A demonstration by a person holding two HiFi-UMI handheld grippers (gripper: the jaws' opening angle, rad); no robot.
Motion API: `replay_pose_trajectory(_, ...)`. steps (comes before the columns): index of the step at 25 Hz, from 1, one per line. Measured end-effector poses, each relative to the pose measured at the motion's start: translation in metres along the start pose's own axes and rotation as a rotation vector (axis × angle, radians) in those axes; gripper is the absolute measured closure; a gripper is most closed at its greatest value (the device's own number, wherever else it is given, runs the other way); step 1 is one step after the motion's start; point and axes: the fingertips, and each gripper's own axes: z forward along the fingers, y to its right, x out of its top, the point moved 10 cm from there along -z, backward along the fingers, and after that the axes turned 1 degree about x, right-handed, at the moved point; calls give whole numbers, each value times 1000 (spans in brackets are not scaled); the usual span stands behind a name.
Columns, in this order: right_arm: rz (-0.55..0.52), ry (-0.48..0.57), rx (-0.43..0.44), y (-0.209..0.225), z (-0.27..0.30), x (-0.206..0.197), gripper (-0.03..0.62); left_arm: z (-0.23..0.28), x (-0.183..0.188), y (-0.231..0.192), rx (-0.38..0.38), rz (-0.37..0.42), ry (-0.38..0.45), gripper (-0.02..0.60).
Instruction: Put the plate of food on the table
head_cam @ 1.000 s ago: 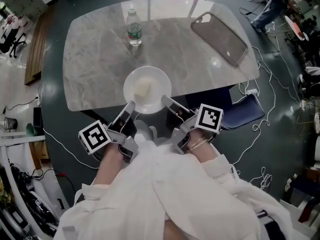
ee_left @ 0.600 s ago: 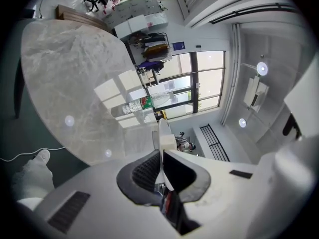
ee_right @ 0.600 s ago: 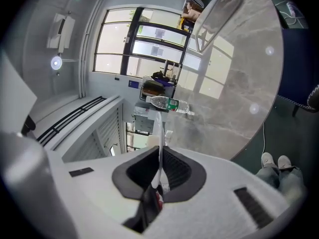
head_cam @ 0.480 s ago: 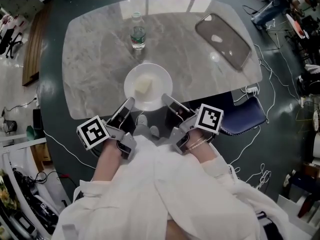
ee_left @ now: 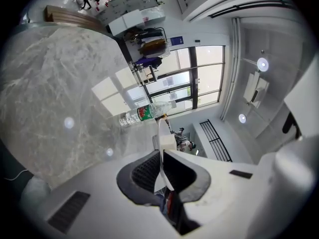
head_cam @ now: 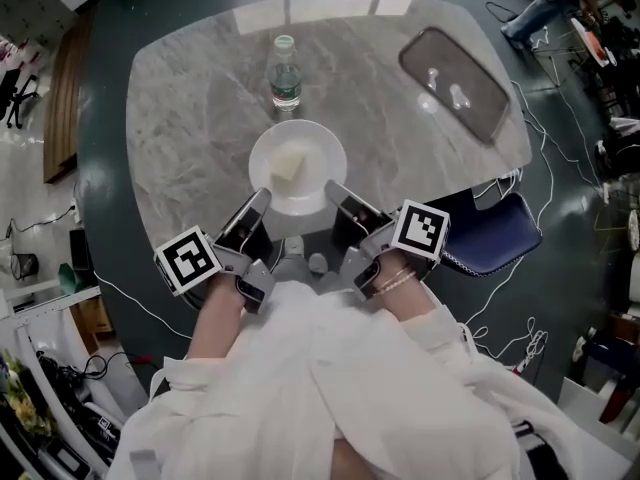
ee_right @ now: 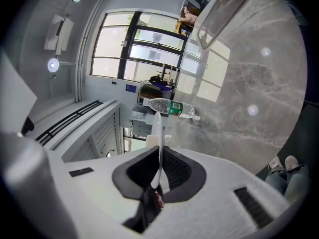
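A white plate (head_cam: 300,183) with a pale block of food (head_cam: 288,164) on it hangs over the near part of the marble table (head_cam: 190,138). My left gripper (head_cam: 258,203) is shut on its near-left rim and my right gripper (head_cam: 338,196) on its near-right rim. In the left gripper view the plate (ee_left: 160,156) shows edge-on between the dark pads of the gripper (ee_left: 162,171), with the food (ee_left: 164,141) beyond. The right gripper view shows the same: the thin rim (ee_right: 158,148) pinched in the gripper (ee_right: 159,171). Whether the plate touches the table I cannot tell.
A water bottle (head_cam: 285,72) stands just beyond the plate, near the table's middle; it also shows as the bottle (ee_left: 142,114) and the bottle (ee_right: 169,107). A grey tray (head_cam: 455,83) lies at the far right corner. A blue chair seat (head_cam: 490,230) is by the table's near-right edge.
Both grippers have carried the plate forward, from the table's near edge to further in over the marble, closer to the bottle.
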Motion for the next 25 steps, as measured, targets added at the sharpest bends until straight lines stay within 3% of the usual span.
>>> replay_pose_trajectory(13, 8, 28, -35, 8, 3, -2, 582, 9, 4, -10, 7, -8, -41, 552)
replay_pose_trajectory(20, 12, -7, -62, 7, 7, 3, 582, 10, 4, -11, 10, -17, -35, 552)
replay_pose_trajectory(25, 13, -36, -82, 7, 10, 5, 582, 8, 4, -11, 54, -37, -27, 552)
